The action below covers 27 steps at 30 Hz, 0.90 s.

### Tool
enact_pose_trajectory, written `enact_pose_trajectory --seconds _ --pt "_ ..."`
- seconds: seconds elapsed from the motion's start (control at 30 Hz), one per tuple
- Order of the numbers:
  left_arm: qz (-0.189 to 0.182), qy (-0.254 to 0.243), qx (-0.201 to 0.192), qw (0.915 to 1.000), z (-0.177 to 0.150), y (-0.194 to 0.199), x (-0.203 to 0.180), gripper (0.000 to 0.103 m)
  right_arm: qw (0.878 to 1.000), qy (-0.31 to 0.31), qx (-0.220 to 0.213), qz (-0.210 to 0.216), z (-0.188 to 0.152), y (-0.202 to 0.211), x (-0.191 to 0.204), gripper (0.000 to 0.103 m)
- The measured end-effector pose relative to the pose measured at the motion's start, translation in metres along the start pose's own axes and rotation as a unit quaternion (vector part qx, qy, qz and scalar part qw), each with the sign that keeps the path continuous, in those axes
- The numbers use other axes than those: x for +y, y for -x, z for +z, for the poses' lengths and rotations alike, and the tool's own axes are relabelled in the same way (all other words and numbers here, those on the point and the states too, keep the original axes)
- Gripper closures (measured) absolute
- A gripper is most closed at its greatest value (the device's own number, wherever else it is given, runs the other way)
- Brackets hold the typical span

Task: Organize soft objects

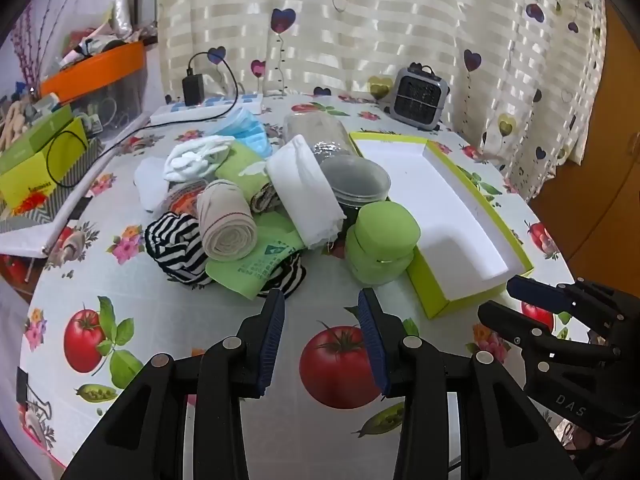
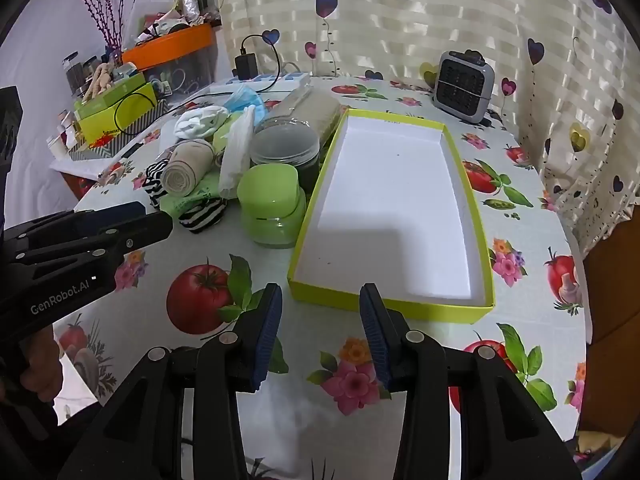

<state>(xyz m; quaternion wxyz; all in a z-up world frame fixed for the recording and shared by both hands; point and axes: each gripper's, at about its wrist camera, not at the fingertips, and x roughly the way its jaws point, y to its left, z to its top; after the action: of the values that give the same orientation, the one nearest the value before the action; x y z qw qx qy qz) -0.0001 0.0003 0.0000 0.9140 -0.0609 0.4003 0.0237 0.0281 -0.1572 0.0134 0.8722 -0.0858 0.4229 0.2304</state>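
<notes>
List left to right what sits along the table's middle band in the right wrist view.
Left gripper → beige rolled bandage → green lidded jar → yellow-green open box → tomato print on the tablecloth.

Pile occlusion: striped cloth [image 1: 176,244] is mostly buried under the bandage roll [image 1: 228,224] and green bag [image 1: 256,268], whose print is too small to read; in the right wrist view the clear jar [image 2: 286,148] hides most of the white cloth [image 2: 236,152], and the green container [image 2: 272,204] covers the jar's base. Orange bin [image 1: 96,68] contents past the worktop's far left corner are too cluttered to tell. Both gripper bodies are cut off by the bottom edge, and the hand [image 2: 36,364] is only partly visible.
</notes>
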Motion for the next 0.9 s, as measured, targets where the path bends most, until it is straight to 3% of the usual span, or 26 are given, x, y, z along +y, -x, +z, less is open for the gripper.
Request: enact_pose_trajectory --seconds 0.37,0.43,0.9 --pt "-0.012 0.009 -0.003 0.9999 -0.017 -0.005 -0.002 0.066 1.0 0.0 0.0 0.0 -0.003 -0.001 0.001 0.061" --pt "-0.018 -0.001 0.008 0.9998 -0.003 -0.005 0.004 0.066 1.0 0.0 0.0 0.0 -0.003 -0.001 0.002 0.061" --pt "-0.008 0.007 0.005 0.9999 -0.004 -0.004 0.009 0.066 1.0 0.001 0.0 0.001 -0.002 -0.001 0.002 0.061"
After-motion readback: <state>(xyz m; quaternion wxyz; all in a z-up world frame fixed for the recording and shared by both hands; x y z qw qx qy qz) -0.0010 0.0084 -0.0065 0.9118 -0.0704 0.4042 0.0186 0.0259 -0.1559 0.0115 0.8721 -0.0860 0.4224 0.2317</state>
